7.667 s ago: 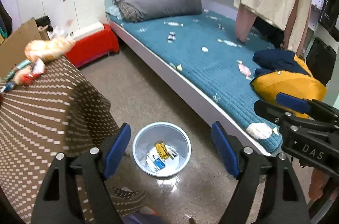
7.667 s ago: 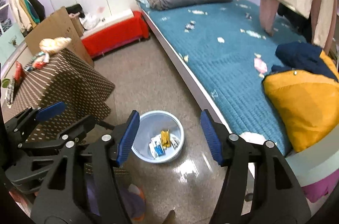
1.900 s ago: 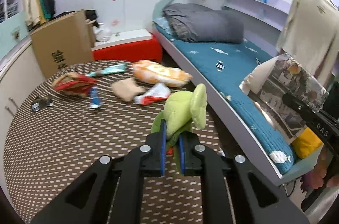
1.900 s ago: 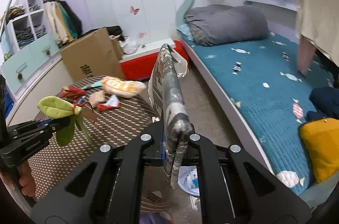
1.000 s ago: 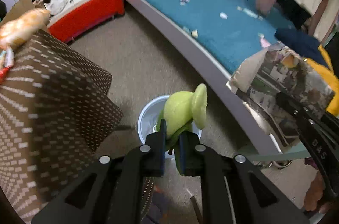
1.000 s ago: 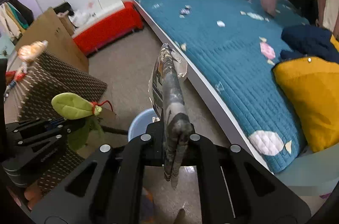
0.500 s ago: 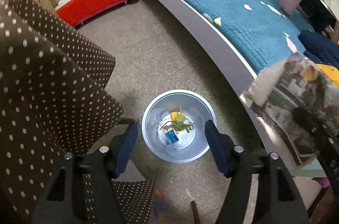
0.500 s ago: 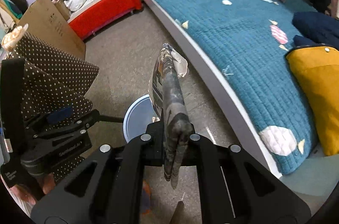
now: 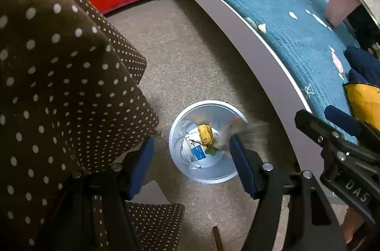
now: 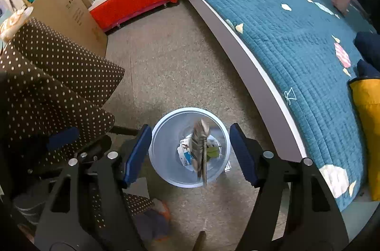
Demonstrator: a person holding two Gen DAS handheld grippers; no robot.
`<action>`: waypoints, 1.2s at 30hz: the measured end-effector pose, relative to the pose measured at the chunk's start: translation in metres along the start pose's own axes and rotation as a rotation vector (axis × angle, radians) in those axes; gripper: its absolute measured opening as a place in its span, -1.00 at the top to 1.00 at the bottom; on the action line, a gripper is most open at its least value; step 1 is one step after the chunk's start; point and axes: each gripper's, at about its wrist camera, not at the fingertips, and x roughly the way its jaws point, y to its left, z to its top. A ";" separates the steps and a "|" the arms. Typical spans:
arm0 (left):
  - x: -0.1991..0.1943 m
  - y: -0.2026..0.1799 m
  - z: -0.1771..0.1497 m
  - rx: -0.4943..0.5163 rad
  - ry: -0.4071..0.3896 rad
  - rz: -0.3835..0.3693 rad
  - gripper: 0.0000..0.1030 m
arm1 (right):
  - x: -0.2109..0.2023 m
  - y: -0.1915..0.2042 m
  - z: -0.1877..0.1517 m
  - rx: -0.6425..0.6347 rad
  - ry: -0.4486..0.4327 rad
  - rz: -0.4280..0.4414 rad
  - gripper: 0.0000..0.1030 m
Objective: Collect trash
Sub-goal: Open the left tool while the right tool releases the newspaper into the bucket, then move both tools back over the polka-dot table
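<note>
1. Presently my right gripper (image 10: 190,151) is opening, nothing clamped; my left gripper (image 9: 191,162) stands released.
2. Printed wrapper (image 10: 200,146) is falling edge-on over the bin (image 10: 166,170), beside the bed (image 10: 285,25).
3. Risk: wrapper may catch the rim and tip onto the floor.
4. Both hands angle steeply downward above the bin.

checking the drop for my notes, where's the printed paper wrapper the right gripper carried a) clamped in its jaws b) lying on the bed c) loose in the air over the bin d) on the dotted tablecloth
c: the printed paper wrapper hangs blurred between the opening jaws of the right gripper, touching neither pad, directly over the round bin on the floor.
</note>
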 end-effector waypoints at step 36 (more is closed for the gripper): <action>-0.127 -0.033 -0.030 0.154 -0.221 -0.130 -0.26 | -0.123 -0.016 -0.022 0.040 -0.206 -0.118 -0.31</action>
